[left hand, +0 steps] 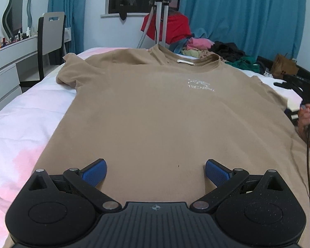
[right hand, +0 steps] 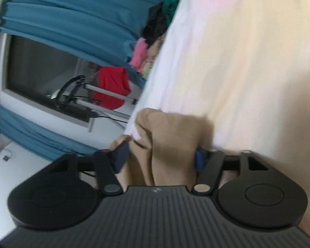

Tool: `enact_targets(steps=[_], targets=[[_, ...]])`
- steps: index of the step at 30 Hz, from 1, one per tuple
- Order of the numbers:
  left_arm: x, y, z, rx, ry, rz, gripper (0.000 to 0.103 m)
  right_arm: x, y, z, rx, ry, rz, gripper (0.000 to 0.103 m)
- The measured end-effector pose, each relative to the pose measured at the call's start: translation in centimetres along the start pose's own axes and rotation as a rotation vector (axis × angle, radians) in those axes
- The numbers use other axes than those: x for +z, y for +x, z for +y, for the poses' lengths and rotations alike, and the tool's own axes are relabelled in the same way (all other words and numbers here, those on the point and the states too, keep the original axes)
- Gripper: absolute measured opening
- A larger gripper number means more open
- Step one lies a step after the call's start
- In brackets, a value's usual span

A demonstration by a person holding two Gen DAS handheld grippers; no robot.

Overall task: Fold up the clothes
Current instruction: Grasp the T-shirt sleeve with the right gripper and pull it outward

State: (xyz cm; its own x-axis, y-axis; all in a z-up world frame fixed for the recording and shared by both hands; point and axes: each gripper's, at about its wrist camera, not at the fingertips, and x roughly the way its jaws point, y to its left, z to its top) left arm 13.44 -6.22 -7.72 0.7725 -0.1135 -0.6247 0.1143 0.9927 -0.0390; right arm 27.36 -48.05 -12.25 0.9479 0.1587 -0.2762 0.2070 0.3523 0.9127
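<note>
From my left wrist view I see the whole tan T-shirt [left hand: 155,111] spread flat, front up, on the bed [left hand: 26,111], collar away from me; my left gripper [left hand: 156,170] hangs just above its lower part with the blue pads [left hand: 95,172] wide apart and nothing between them; at the right edge my right hand [left hand: 305,117] shows beside the shirt's sleeve, the tool it carries mostly cut off. The right wrist view is rolled on its side and blurred, yet it shows what the other cannot; my right gripper [right hand: 161,157] has a bunched fold of the same tan cloth [right hand: 167,136] between its fingers [right hand: 119,157], the pads pressed against either side of it, so I hold the shirt there, with the pale sheet behind. Beyond the collar lies a heap of clothes [left hand: 212,49], pink, black and green; a red garment [left hand: 167,29] hangs on a metal stand [left hand: 161,14] before the blue curtains [left hand: 243,14]; a chair [left hand: 49,39] and a white dresser [left hand: 8,62] stand left of the bed; a brown paper bag [left hand: 283,66] sits far right.
</note>
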Motion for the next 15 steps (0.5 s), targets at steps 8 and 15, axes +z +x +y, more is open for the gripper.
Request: enact_targets(steps=[8, 15], targets=[[0.0, 0.4, -0.1, 0.004, 0.006, -0.001, 0.103, 0.7, -2.6, 1.5, 0.025, -0.069, -0.125, 0.010], [-0.3, -0.3, -0.1, 0.006, -0.002, -0.012, 0.103, 2.0, -7.3, -0.6, 0.012, 0.033, -0.199, 0.012]])
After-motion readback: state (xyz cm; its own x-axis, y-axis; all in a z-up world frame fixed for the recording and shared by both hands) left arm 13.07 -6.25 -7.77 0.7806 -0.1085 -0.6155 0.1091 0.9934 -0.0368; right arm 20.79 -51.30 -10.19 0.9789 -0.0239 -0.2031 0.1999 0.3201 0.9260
